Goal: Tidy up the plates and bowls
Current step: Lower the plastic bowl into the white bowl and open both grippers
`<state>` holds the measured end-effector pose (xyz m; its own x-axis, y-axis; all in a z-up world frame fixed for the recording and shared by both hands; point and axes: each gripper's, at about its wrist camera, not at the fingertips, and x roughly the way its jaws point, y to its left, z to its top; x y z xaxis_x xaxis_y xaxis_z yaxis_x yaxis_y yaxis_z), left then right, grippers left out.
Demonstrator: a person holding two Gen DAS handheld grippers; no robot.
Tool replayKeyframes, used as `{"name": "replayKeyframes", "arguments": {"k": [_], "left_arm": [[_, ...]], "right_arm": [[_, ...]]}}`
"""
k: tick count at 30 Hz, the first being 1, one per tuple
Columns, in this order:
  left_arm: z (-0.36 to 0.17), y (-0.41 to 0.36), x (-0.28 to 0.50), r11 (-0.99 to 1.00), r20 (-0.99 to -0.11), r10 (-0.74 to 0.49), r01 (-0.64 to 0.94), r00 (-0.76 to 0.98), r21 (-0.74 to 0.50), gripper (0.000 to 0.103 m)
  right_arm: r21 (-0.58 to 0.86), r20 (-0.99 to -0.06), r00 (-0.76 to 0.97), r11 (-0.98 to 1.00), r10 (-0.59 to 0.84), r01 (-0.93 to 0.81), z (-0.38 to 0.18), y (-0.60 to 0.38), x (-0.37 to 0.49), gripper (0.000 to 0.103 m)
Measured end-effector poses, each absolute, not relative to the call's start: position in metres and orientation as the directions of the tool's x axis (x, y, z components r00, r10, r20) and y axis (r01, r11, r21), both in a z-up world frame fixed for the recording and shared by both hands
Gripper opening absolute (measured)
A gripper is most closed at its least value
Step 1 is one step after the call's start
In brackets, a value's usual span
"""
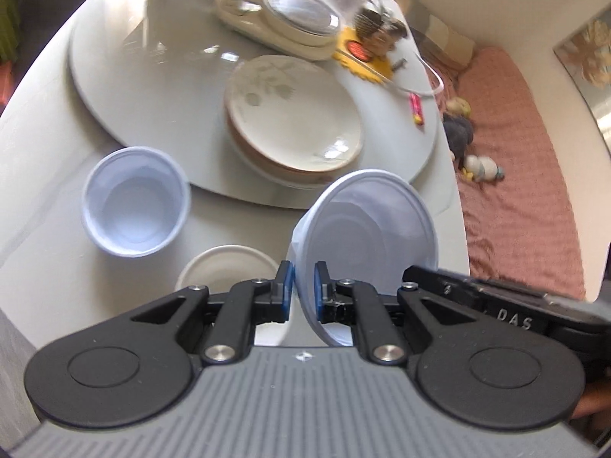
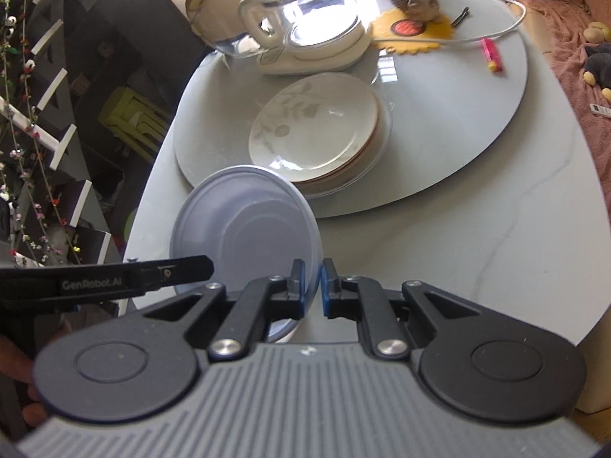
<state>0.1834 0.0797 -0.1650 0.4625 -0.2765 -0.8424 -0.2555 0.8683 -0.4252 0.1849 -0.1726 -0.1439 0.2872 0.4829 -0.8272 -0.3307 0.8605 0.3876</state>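
A pale blue plastic bowl (image 1: 374, 221) hangs tilted above the table's near edge, its inside facing me. My left gripper (image 1: 303, 271) is shut on its left rim. In the right wrist view my right gripper (image 2: 314, 267) is shut on the right rim of what looks like the same bowl (image 2: 244, 229). Each gripper's black body pokes into the other's view. A second blue bowl (image 1: 135, 202) stands upright on the table to the left. A white bowl (image 1: 225, 267) sits partly hidden under my left fingers. Stacked plates (image 1: 294, 118) rest on the grey turntable (image 1: 152, 76).
A glass kettle (image 2: 305, 11) on its cream base, a yellow mat (image 2: 416, 34), a white cable and a pink lighter (image 2: 490, 55) occupy the turntable's far side. A pink blanket with plush toys (image 1: 462, 133) lies beyond the table's right edge. Dark shelving (image 2: 76, 76) stands left.
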Motion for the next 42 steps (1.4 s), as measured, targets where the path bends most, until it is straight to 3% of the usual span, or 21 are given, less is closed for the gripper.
{"name": "replayKeyframes", "arguments": {"k": [17,38,39,42], "left_arm": [[-0.253,0.141,0.175,0.774,-0.857,-0.341,-0.403,0.386,-0.489,0.012],[-0.276,0.152,0.186,0.820,-0.882,-0.375,-0.342,0.284,-0.459,0.013],[-0.275,0.151,0.186,0.825,-0.888,-0.370,-0.343,0.275,-0.450,0.013],[-0.271,0.152,0.186,0.835,-0.894,-0.354,-0.338,0.274,-0.434,0.030]], "right_arm": [[0.315,-0.914,0.147,0.890,0.378,-0.331,-0.213,-0.106,0.178,0.012],[0.263,-0.949,0.088,0.914,0.302,-0.308,-0.230,-0.089,0.180,0.014],[0.264,-0.949,0.088,0.914,0.304,-0.308,-0.229,-0.090,0.180,0.014],[0.262,-0.948,0.094,0.913,0.304,-0.313,-0.225,-0.092,0.181,0.014]]}}
